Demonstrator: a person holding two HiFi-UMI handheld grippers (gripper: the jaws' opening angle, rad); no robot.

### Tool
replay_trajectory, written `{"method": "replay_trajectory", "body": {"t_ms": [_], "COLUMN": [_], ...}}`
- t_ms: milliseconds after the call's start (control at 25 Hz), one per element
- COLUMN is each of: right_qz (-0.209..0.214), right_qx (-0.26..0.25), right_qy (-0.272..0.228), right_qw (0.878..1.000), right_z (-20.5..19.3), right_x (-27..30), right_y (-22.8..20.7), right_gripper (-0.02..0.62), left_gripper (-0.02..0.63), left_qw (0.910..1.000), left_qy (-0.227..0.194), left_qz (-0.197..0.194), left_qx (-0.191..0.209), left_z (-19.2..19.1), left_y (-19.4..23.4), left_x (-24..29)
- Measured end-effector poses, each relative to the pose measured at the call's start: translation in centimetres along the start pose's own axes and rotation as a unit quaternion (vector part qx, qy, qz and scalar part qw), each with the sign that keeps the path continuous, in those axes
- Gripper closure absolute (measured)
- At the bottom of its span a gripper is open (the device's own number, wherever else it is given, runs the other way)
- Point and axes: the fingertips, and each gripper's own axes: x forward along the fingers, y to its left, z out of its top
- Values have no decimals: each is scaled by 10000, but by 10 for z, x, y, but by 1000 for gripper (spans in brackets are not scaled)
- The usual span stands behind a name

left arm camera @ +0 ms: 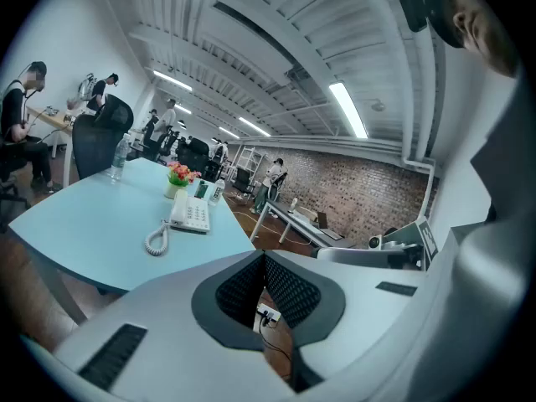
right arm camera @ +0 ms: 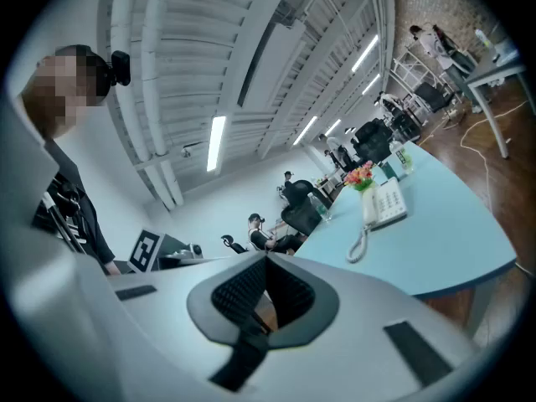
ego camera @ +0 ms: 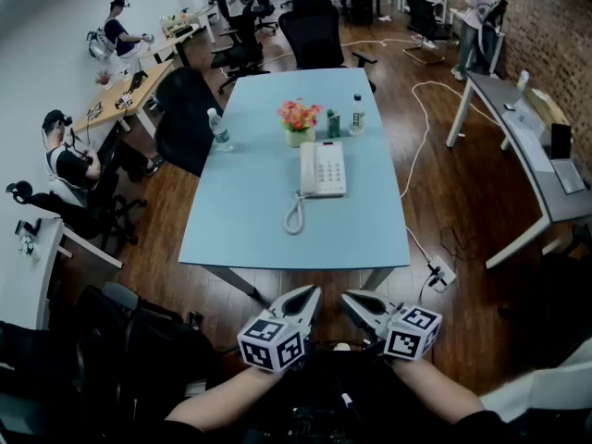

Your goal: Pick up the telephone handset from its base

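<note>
Jaws closed and empty, our left gripper and right gripper hover off the table's near edge; we should open one wide, then straddle the handset.

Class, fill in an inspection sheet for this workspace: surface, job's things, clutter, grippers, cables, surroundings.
Surface: light blue table.
Job's things: white telephone mid-table, handset resting on its base.
Clutter: flower pot, water bottle, second bottle beyond the telephone.
Grippers: left gripper and right gripper shut, empty, short of the table's near edge.
Cables: coiled cord lies on the table; white cable crosses the floor to a power strip.
Surroundings: black office chairs, people at desks, brick wall.
</note>
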Motion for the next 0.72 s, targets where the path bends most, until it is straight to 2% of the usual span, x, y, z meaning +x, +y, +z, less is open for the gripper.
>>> {"method": "replay_trajectory", "body": {"t_ms": [720], "right_qz": [15], "right_qx": [54], "right_qy": [92], "right_qw": [9999], "right_z": [5], "right_x": [27], "right_y": [-8], "right_gripper": [581], "left_gripper": [615], "left_qw": [9999], "left_qy": [-3], "left_qz": [62], "left_qx": [-136], "left_z": [10], "left_y": [27], "left_x": [4]}}
